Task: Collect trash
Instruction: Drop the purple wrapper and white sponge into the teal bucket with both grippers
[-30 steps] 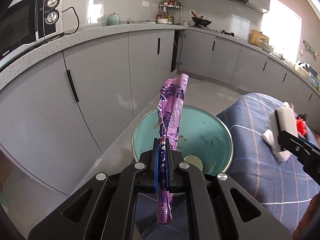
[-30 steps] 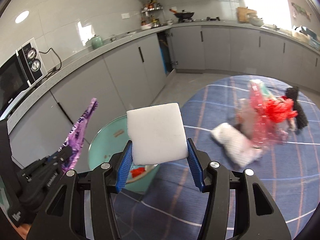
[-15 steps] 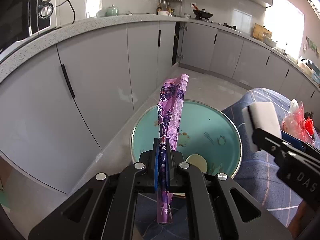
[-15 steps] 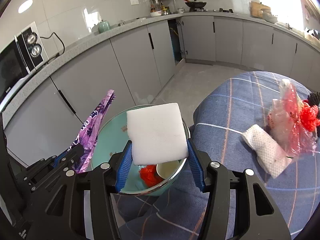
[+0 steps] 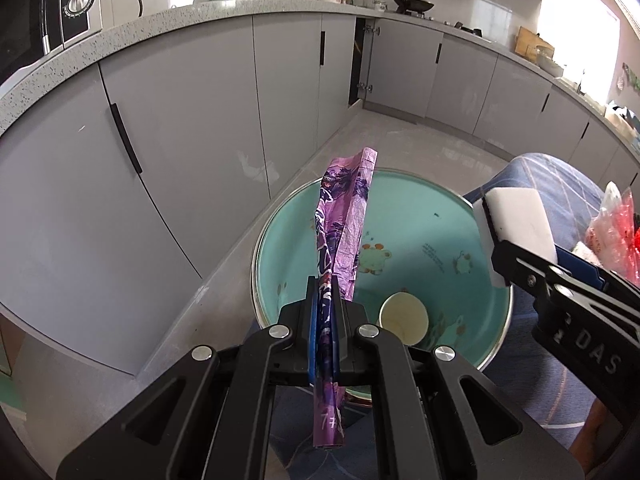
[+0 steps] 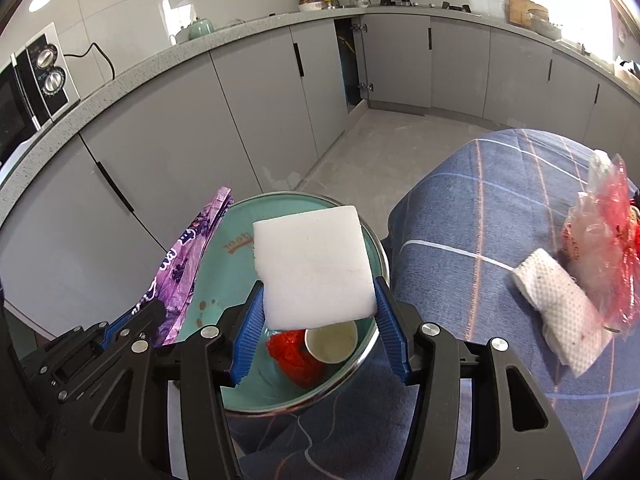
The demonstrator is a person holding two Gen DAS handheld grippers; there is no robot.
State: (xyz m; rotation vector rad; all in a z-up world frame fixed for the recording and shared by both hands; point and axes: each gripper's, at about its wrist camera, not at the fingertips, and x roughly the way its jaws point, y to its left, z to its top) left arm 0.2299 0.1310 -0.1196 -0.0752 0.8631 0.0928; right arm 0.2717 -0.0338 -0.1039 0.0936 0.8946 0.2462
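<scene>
My left gripper [image 5: 325, 316] is shut on a purple printed wrapper [image 5: 343, 216] that sticks up above a teal basin [image 5: 424, 216]. My right gripper [image 6: 318, 322] is shut on a white foam block [image 6: 314, 266], held over the same teal basin [image 6: 236, 248]. Inside the basin lie a paper cup [image 6: 331, 339] and a crumpled red scrap [image 6: 292, 354]. The purple wrapper [image 6: 182, 276] rises at the basin's left rim in the right wrist view, and the foam block [image 5: 516, 220] hangs at the basin's right side in the left wrist view.
A blue checked tablecloth [image 6: 472, 216] carries a folded paper towel [image 6: 560, 308] and a red-and-clear plastic bag [image 6: 604, 240] at the right. Grey kitchen cabinets [image 5: 208, 120] and a countertop with a microwave [image 5: 52, 8] curve behind. The basin stands at the table's left edge.
Both grippers have come down and closer to the basin, which now looks larger. The right gripper with the foam block has moved left from over the cloth to above the basin.
</scene>
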